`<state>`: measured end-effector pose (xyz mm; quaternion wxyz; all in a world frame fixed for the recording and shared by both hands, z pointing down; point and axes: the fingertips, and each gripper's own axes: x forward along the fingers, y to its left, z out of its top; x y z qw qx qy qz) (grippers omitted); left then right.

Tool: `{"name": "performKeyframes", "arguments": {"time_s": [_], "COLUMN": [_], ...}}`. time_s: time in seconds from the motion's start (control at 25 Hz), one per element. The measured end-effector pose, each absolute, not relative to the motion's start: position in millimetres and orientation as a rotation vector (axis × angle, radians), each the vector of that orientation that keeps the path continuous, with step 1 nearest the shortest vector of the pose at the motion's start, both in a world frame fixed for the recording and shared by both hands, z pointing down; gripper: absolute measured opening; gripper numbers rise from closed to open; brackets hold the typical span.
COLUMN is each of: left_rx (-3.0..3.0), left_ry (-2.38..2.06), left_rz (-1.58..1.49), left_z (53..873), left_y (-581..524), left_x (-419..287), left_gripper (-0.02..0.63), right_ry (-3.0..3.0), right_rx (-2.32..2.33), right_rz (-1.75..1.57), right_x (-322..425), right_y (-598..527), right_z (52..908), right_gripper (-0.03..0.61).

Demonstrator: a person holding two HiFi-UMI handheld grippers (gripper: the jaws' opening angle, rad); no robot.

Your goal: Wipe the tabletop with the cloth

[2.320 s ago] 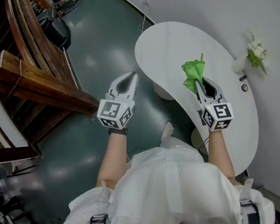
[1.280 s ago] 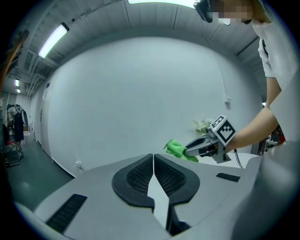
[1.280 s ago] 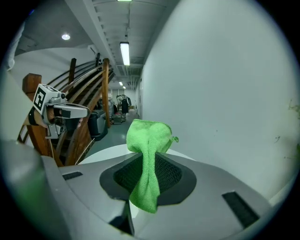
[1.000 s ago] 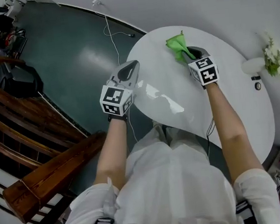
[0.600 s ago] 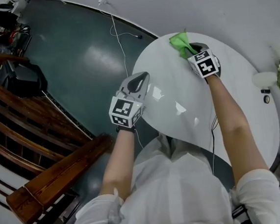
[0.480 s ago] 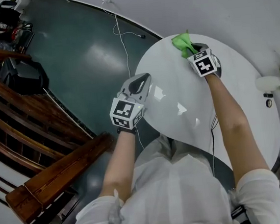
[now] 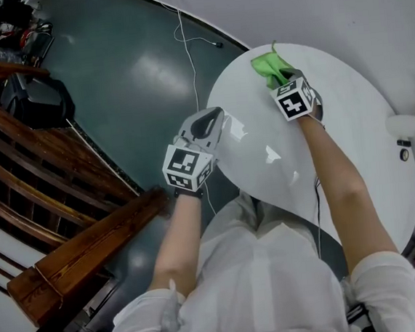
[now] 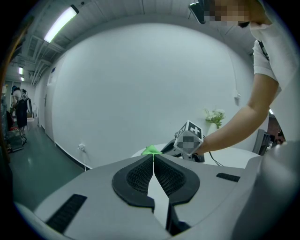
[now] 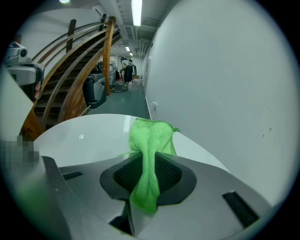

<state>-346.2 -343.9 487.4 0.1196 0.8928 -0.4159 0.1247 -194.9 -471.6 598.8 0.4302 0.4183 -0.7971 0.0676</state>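
Your right gripper (image 9: 150, 164) has its two jaws squeezed tight on the green cloth (image 9: 151, 136). The cloth sticks out past the jaw tips in a bunched lump. The lump sits down on the white tabletop (image 7: 350, 133), close to the table's far round edge. A little tail of cloth hangs back behind the pads.

Your left gripper (image 8: 153, 157) has its jaws pressed together with nothing between them. It is up in the air by the table's left edge, well apart from the right gripper.

Past the cloth is a plain white wall (image 9: 225, 70). Below the left gripper is the dark green floor (image 7: 133, 74), with a thin white cable (image 7: 189, 32) lying on it. Farther left are wooden stairs (image 7: 84, 246). Small white flowers (image 8: 214, 115) stand beyond the right gripper.
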Motion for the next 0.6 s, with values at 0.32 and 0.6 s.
{"name": "performKeyframes", "arguments": {"time_s": [0.32, 0.6], "left_rx": [2.619, 2.595], "left_ry": [-1.187, -1.189], "left_rz": [0.403, 0.432], "left_z": [493, 500], "left_y": [-348, -344], "left_x": [-333, -342], "left_gripper": [0.020, 0.020], "right_ry": [-2.078, -2.132], "right_rx": [0.915, 0.814], "right_rz": [0.146, 0.170], "right_x": [-233, -263], "right_y": [-424, -375], "right_z": [604, 608], "right_gripper": [0.069, 0.069]}}
